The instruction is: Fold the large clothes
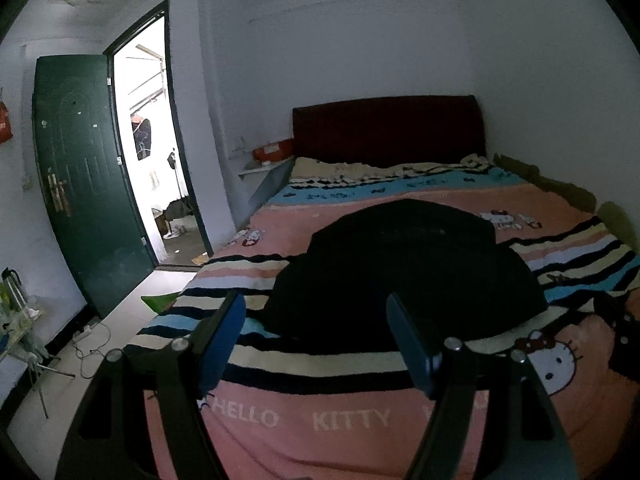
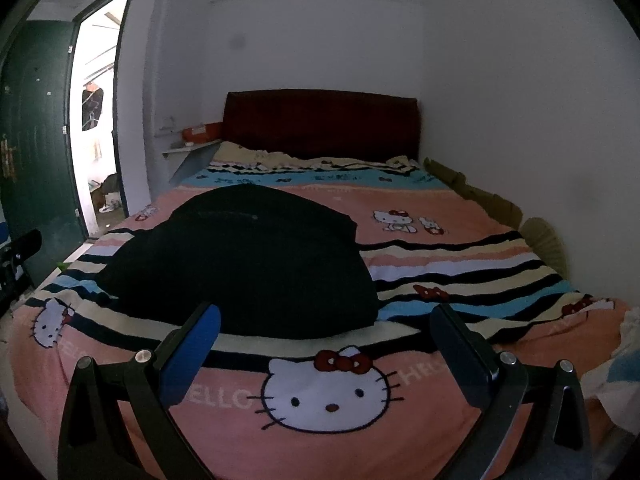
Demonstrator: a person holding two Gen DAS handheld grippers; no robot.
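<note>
A large black garment [image 1: 404, 272] lies in a folded heap on the pink cartoon-print bedspread [image 1: 304, 432]. In the left wrist view my left gripper [image 1: 316, 312] stands open just short of the garment's near edge, blue pads apart and nothing between them. The right wrist view shows the same black garment [image 2: 244, 264] to the left of centre. My right gripper [image 2: 326, 320] hangs open above the bedspread [image 2: 460, 216], its left pad near the garment's front right corner, with no cloth between the pads. Part of the left gripper body [image 2: 16, 256] shows at the far left.
A dark red headboard [image 1: 388, 128] stands against the back wall. An open green door [image 1: 84, 176] and doorway are to the left, with cables on the floor [image 1: 90, 340] and a small cluttered table [image 1: 16, 316]. White cloth [image 2: 616, 372] lies at the right bed edge.
</note>
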